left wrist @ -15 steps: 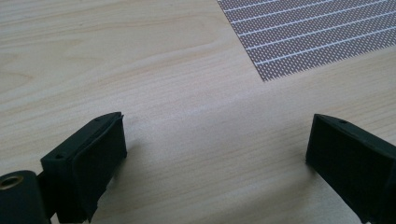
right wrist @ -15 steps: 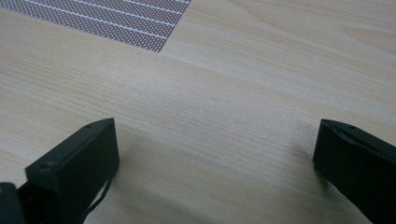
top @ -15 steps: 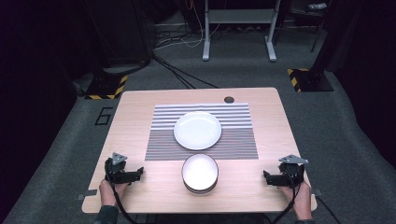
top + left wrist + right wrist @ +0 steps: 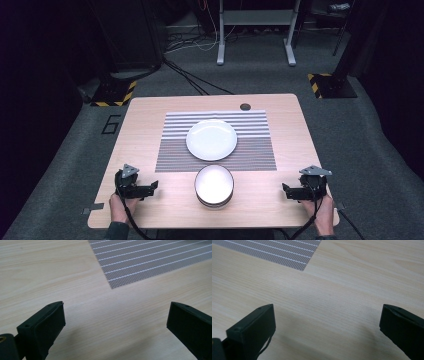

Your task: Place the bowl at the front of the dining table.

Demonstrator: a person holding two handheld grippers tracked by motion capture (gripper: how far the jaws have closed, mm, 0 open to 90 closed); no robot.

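Both grippers, left gripper [image 4: 150, 187] and right gripper [image 4: 289, 190], rest spread wide, flanking the bowl [image 4: 214, 184] between them.

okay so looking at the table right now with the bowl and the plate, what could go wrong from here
The bowl sits close to the table's near edge, so a clumsy push from either side might slide it off toward the person.

The left gripper and right gripper are both open and flank the bowl; closing in unevenly could tip it.

The plate lies just behind the bowl on the striped mat, so lifting the bowl forward could clip its rim.
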